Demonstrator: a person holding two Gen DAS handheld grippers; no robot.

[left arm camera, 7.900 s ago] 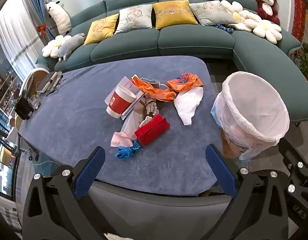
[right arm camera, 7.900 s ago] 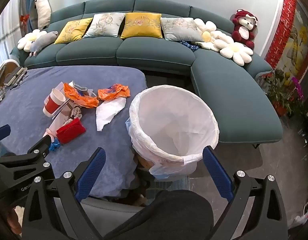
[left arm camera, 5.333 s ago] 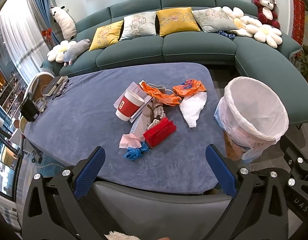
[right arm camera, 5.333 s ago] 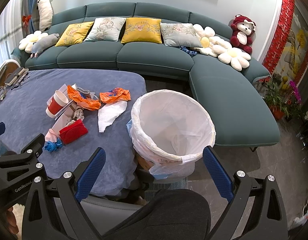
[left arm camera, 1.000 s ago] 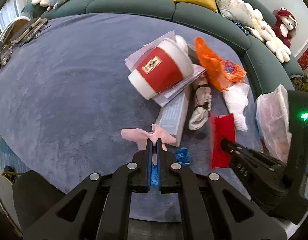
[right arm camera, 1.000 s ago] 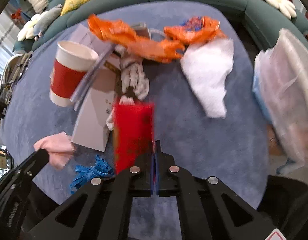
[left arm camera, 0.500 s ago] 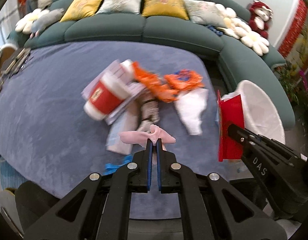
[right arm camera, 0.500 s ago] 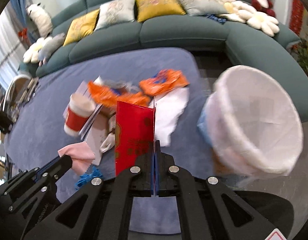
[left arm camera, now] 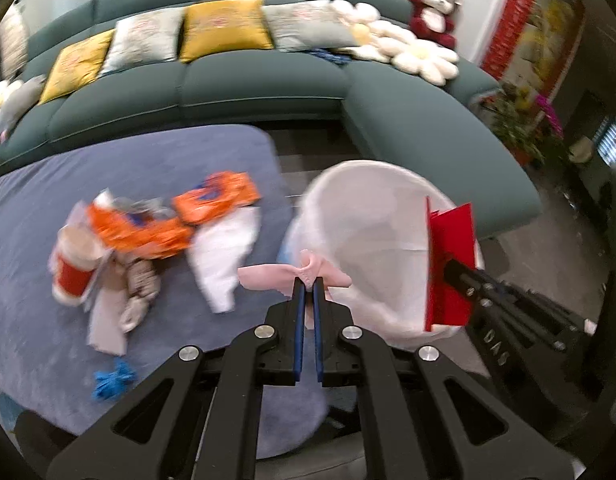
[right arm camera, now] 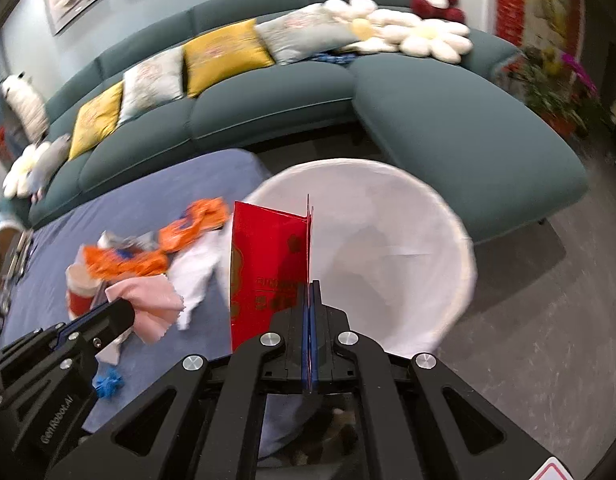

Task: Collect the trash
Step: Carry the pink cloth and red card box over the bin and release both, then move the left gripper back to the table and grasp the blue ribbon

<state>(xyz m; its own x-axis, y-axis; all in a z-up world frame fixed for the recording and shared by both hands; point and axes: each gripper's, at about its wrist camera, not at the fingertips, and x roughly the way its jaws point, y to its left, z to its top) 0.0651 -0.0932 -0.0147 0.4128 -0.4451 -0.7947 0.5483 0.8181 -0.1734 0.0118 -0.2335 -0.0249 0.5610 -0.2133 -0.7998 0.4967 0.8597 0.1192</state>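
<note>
The left claw (left arm camera: 307, 280) is clamped on a pink cloth (left arm camera: 276, 275), which spreads out to both sides of its blue pads and hangs in the air at the near left edge of the trash bin (left arm camera: 347, 184). The right claw (right arm camera: 310, 286) is pressed together on the edge of a folded red card (right arm camera: 268, 276), held upright over the near rim of the same bin, which wears a white liner and stands on the floor just beside the tabletop (left arm camera: 168, 152).

On the blue-covered tabletop the rest of the trash lies in a loose cluster: a blue scrap (left arm camera: 110, 380) nearest, then a white tissue (left arm camera: 224, 256), a red paper cup (left arm camera: 74, 264) on its side among papers, and orange wrappers (left arm camera: 168, 220) farther back.

Beyond runs a green sofa (left arm camera: 260, 80) with yellow and grey cushions.
</note>
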